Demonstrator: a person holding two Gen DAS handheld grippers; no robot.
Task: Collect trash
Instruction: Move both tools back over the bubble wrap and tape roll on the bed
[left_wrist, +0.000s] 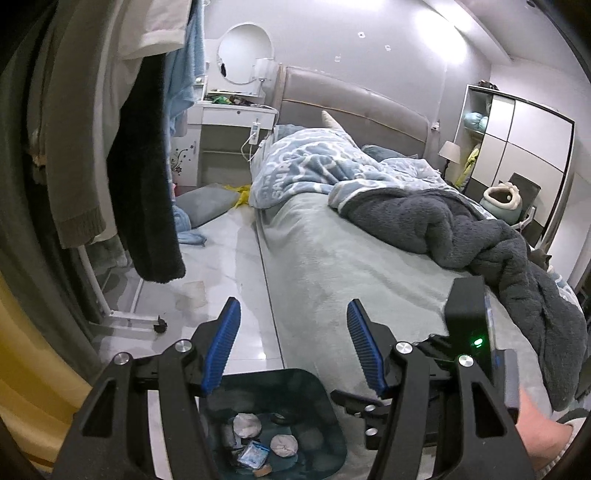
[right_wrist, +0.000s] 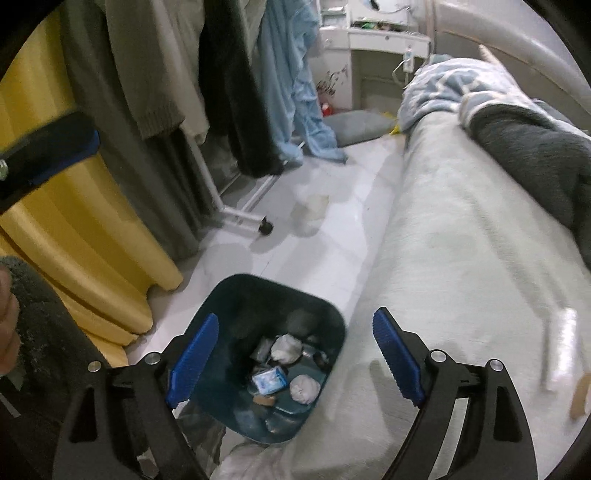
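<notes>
A dark teal trash bin (right_wrist: 251, 306) stands on the floor against the side of the bed. Inside it lie crumpled white tissues (right_wrist: 286, 347), a blue packet (right_wrist: 269, 380) and other small scraps. My right gripper (right_wrist: 295, 358) hangs above the bin's mouth, open, with nothing between its blue pads. In the left wrist view the same bin (left_wrist: 295, 373) sits low between the arms of my left gripper (left_wrist: 293, 306), which is open and holds nothing. The right gripper's black body (left_wrist: 465, 332) with a green light shows at the right, over the bed's edge.
The bed (left_wrist: 332, 258) with a pale sheet carries a dark grey blanket (left_wrist: 461, 229) and a blue quilt. A clothes rack on wheels (right_wrist: 240, 218) with hanging garments stands left of the floor strip. A yellow curtain (right_wrist: 74, 229) hangs nearby. A blurred pale stick (right_wrist: 561, 350) lies on the bed.
</notes>
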